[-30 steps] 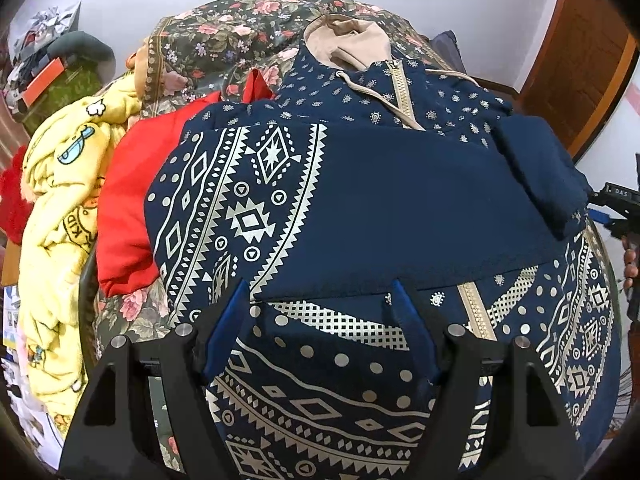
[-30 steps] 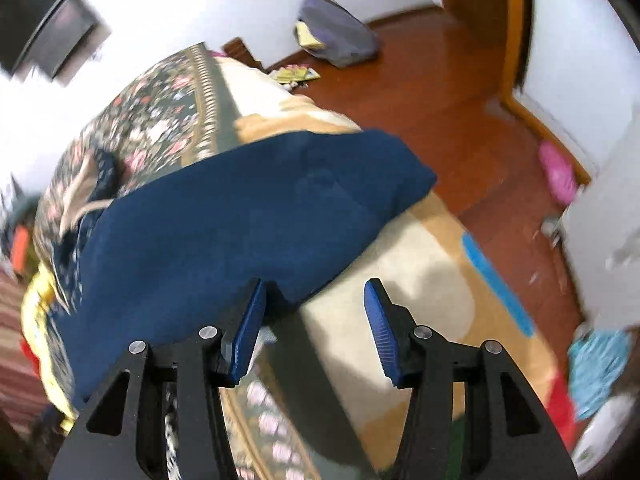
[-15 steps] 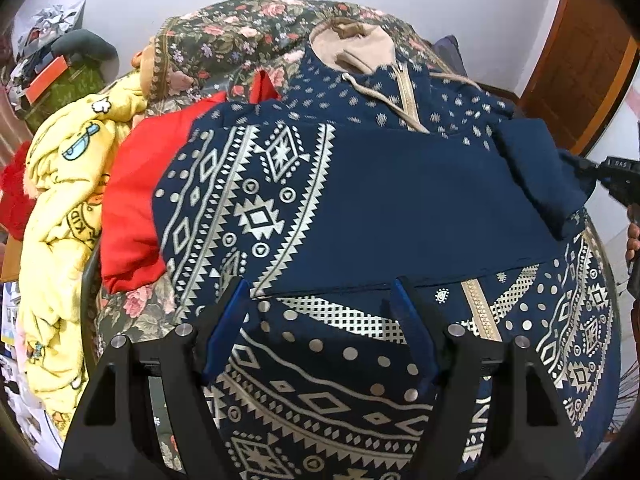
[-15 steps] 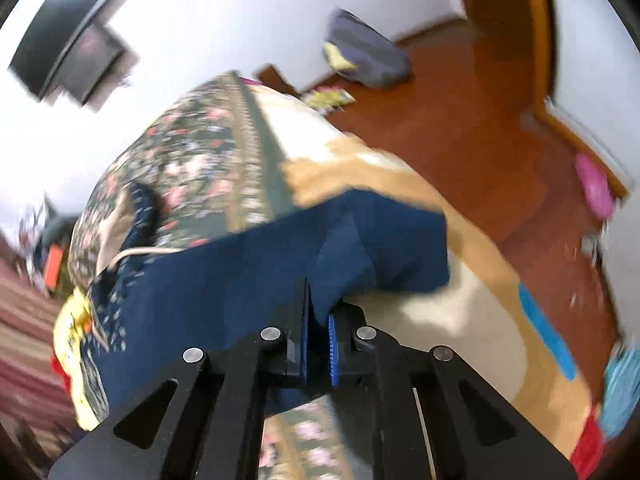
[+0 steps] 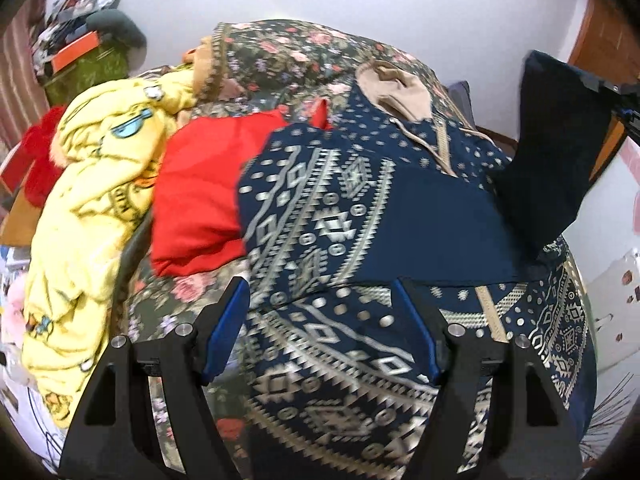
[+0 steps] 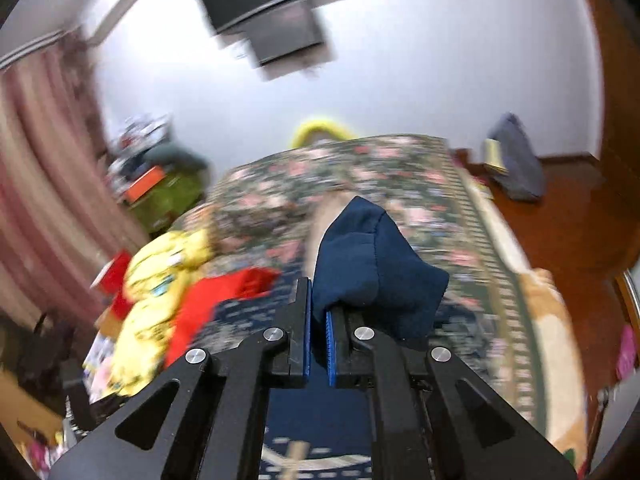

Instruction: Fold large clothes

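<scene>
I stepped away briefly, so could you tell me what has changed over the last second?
The right gripper closed on the plain navy sleeve and lifted it off the bed. The left gripper stayed open above the patterned hoodie; the red garment lies unmoved.

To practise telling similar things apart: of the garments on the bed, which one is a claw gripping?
The navy patterned hooded jacket: the right claw pinches its plain sleeve, while the red and yellow garments lie untouched.
</scene>
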The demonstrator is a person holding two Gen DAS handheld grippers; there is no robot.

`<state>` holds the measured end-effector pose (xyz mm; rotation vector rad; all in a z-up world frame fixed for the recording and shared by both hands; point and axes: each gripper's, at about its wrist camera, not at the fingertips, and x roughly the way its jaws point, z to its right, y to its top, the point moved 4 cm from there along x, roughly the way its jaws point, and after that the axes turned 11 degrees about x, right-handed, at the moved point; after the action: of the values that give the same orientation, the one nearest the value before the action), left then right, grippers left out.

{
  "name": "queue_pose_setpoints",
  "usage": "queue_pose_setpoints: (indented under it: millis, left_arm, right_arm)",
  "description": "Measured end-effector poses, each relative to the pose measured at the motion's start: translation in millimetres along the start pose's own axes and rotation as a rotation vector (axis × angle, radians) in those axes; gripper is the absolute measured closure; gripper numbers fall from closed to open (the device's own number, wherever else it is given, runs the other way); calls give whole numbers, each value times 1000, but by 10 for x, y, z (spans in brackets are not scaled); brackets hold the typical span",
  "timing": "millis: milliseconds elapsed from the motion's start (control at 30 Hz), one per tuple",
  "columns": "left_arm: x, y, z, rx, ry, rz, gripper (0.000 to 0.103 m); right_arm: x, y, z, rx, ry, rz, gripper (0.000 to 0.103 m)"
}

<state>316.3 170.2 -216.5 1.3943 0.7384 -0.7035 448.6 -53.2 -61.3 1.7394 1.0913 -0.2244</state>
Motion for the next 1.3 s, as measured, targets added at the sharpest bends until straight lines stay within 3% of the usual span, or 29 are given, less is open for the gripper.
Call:
queue_pose_setpoints:
  millis: [133, 267, 433, 633, 700, 767, 833, 933, 1067, 1233, 1300]
  left_arm:
    - [-124, -156, -267, -41, 17, -1, 31]
    - [-224, -341, -497, -74, 41, -13, 31]
    - [-233, -516, -665, -95, 69, -49, 31]
    - [-128, -536, -593, -98, 60, -78, 31]
    - [-102, -482, -484, -79, 52, -74, 31]
    - [-60, -407, -337, -50, 46, -73, 31]
    - [-18, -333, -200, -22, 36, -76, 31]
    - [42, -192, 87, 44, 24, -70, 31]
    - [174, -49, 420, 144, 36, -62, 31]
    - [546, 49, 673, 259, 135, -92, 31]
    - [729, 56, 720, 285, 142, -126, 33]
  right_arm:
    - [409, -430, -582, -99, 40, -120, 98]
    - [945, -1002, -792, -136, 38, -308, 98]
    - [1393, -1644, -728, -140, -18, -508, 97]
    - [1270, -1811, -653, -166, -39, -606, 95]
    - [1123, -1684, -622, -186, -36, -556, 93]
    - [956, -1524, -580, -218, -62, -475, 83]
    - [726, -1357, -462, -253, -80, -388, 61]
    - [450, -1151, -239, -293, -152, -251, 44]
    - [244, -994, 157, -313, -268, -176, 42]
    - [167, -909, 854, -257, -411, -178, 42]
    - [145, -890, 1079, -221, -440, -190, 42]
